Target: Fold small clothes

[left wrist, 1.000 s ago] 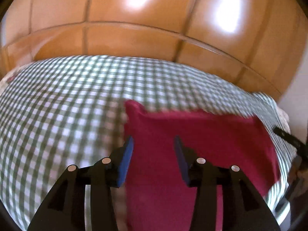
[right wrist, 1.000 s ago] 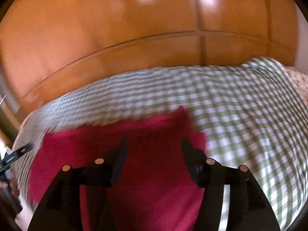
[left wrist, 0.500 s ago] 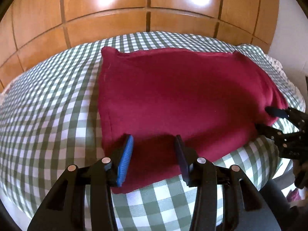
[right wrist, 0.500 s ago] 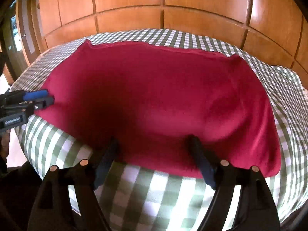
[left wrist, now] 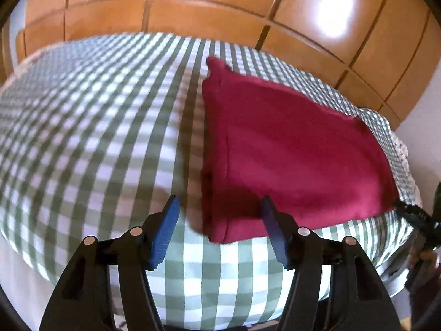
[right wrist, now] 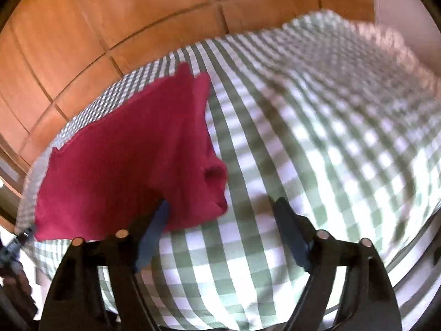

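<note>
A dark red garment (left wrist: 289, 160) lies folded flat on a green-and-white checked cloth (left wrist: 96, 138). In the left wrist view my left gripper (left wrist: 219, 218) is open, its jaws either side of the garment's near left corner, close above the cloth. In the right wrist view the garment (right wrist: 124, 165) lies to the left, with a bulging open fold at its near right corner. My right gripper (right wrist: 220, 220) is open at that corner, its left finger (right wrist: 154, 231) against the garment's edge. The right gripper's tip also shows at the left wrist view's right edge (left wrist: 413, 212).
The checked cloth (right wrist: 317, 151) covers a rounded table that drops away at the near edge. Orange wooden panelling (left wrist: 220, 8) stands behind it. A white lace border (left wrist: 402, 151) hangs at the cloth's right side.
Both grippers have shifted outward along the near edge, left to the garment's left corner and right to its right corner. Both stay open. The garment looks narrower than before.
</note>
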Available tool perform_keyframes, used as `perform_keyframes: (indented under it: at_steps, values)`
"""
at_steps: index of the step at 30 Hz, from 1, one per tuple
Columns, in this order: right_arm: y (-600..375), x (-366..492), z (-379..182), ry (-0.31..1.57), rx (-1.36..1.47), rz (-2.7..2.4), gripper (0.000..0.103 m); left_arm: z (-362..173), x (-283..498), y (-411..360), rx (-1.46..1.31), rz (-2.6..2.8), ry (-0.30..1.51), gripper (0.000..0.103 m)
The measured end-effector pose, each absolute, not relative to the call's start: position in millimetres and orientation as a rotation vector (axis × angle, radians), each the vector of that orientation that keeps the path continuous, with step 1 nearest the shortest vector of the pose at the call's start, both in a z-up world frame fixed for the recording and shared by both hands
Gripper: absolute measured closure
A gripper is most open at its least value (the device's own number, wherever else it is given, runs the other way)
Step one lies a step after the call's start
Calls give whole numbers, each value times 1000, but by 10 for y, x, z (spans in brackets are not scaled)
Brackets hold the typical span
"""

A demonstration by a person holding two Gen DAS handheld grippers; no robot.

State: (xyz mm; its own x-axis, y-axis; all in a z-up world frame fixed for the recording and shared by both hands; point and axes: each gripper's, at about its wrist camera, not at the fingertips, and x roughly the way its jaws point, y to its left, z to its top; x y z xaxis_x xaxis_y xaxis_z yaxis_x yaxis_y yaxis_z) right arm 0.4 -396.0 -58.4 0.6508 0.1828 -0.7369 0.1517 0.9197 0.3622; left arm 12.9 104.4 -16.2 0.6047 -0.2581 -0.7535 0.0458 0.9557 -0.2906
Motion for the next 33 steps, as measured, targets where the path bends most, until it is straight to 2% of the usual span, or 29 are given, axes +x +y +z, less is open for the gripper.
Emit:
perform_keyframes:
  at_steps: [1,2,3,4,5,9,15,16,17,19,21,24,28,33]
  values:
    - [-3950,15,-597,864,419,21,33,-186,113,1043,-259,-191,910,51]
    - [-3925,12,-595,864,417,29,38,-213,117,1024,-259,-213,917,60]
    - [-3909,28,-590,869,420,46,54,-225,139,1015,-259,-231,924,70]
    - [-3888,40,-580,879,424,71,78,-227,149,1008,-253,-239,927,73]
    - [-3920,15,-569,886,423,83,85,-221,151,1007,-242,-239,925,82]
    - [-3877,-109,-467,889,415,115,90,-200,187,1127,-254,-261,945,90]
    - [-3913,-335,-654,963,405,112,91,-182,161,1145,-220,-256,967,90]
    - [-3922,-337,-664,955,417,111,90,-154,162,1124,-211,-252,965,90]
    - [-3928,-347,-643,950,421,100,85,-123,163,1109,-203,-249,962,90]
    - [-3934,-335,-564,929,397,72,71,-16,174,1099,-186,-248,936,82]
    - [-3920,-297,-452,894,355,44,60,94,191,1120,-194,-255,895,70]
    - [-3830,-218,-221,810,300,27,38,213,312,1141,-209,-241,844,62]
    - [-3515,45,-112,768,228,79,27,292,576,1026,-199,-232,802,62]
    - [-3266,483,-142,765,194,106,25,299,938,717,-126,-214,780,62]
